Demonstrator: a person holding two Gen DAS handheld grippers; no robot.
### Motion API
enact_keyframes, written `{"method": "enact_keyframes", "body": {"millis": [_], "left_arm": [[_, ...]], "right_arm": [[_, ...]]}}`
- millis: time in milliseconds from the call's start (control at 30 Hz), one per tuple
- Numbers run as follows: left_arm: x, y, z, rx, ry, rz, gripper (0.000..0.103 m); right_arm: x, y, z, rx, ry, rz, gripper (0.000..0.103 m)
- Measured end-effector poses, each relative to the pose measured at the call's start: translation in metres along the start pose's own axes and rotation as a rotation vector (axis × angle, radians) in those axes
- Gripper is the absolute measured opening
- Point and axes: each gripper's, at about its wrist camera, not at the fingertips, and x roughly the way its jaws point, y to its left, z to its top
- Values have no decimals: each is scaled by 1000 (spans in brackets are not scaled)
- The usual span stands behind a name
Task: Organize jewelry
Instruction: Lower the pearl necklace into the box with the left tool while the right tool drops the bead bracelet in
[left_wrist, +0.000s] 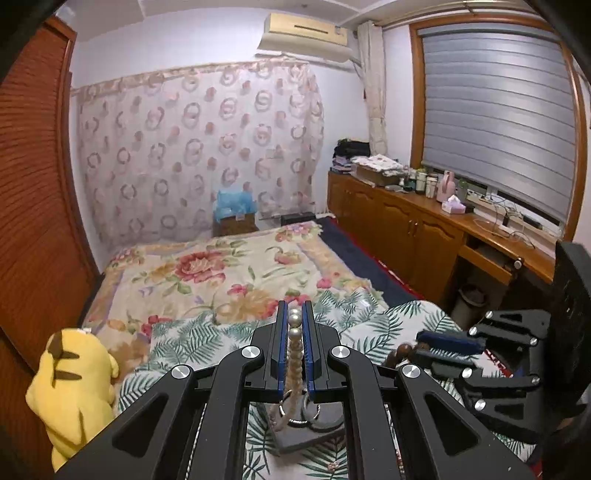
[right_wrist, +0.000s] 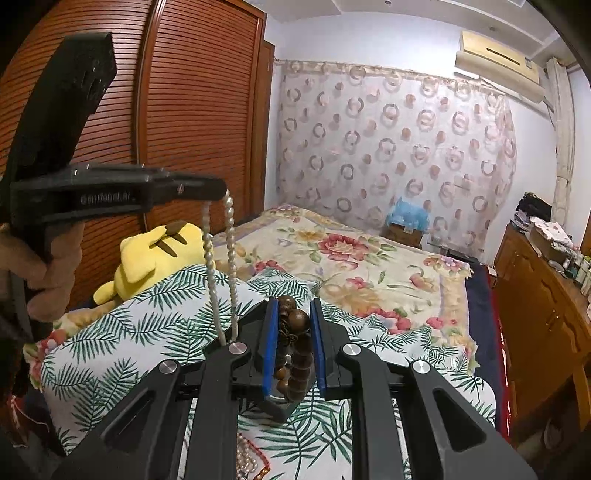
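our left gripper (left_wrist: 294, 314) is clamped on the pearl necklace (left_wrist: 294, 345), which dangles above the fern-print cloth (right_wrist: 122, 332); our right gripper (right_wrist: 293, 308) pinches the brown bead bracelet (right_wrist: 297, 354) beside it.

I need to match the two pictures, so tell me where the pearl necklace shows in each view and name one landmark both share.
Left wrist view: the pearl necklace sits bottom centre, pinched between the left tongs, trailing down toward the camera.
Right wrist view: it hangs at left of centre from the left tongs, in two strands over the leaf-print bedding.
Shared landmark: the yellow plush toy.
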Motion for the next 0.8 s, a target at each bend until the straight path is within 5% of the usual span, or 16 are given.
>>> {"method": "enact_keyframes", "body": {"millis": [533, 667, 800], "left_arm": [[41, 26, -59, -70, 101, -19, 7], [35, 27, -69, -65, 95, -9, 23], [26, 27, -82, -69, 96, -11, 25]], "right_arm": [[91, -12, -12, 53, 104, -3, 19], [100, -13, -20, 70, 116, 23, 24], [92, -16, -24, 77, 121, 20, 27]]}}
